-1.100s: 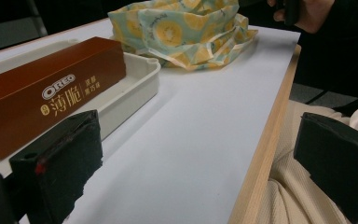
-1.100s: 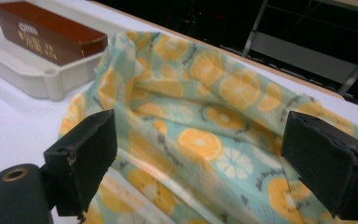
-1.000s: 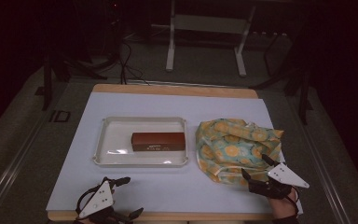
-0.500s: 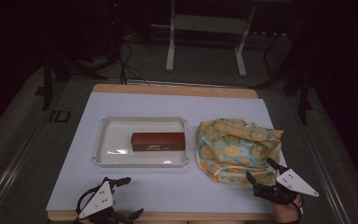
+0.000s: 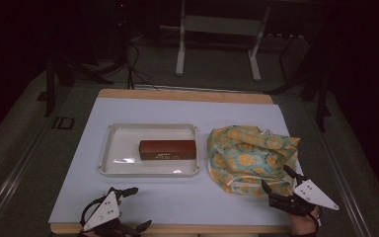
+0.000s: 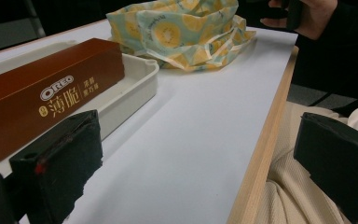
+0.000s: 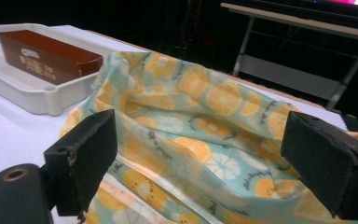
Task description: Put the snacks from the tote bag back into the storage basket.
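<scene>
A crumpled citrus-print bag [image 5: 249, 157] lies just right of the white tray [image 5: 149, 170]. The right gripper [image 5: 279, 184], jaws spread, faces its near edge; the left gripper [image 5: 128, 207], also spread, sits farther away.

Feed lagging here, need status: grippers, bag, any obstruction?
Right gripper open, at near edge of crumpled orange-slice-print bag, not gripping. Left gripper open, idle at table's near edge. Nothing in the way.

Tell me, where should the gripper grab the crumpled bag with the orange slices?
Probably the crumpled orange-slice plastic bag's raised near-edge fold, coming from the person's side: the right gripper already faces it with jaws open wide, and the loose folds stand up enough to pinch.
</scene>
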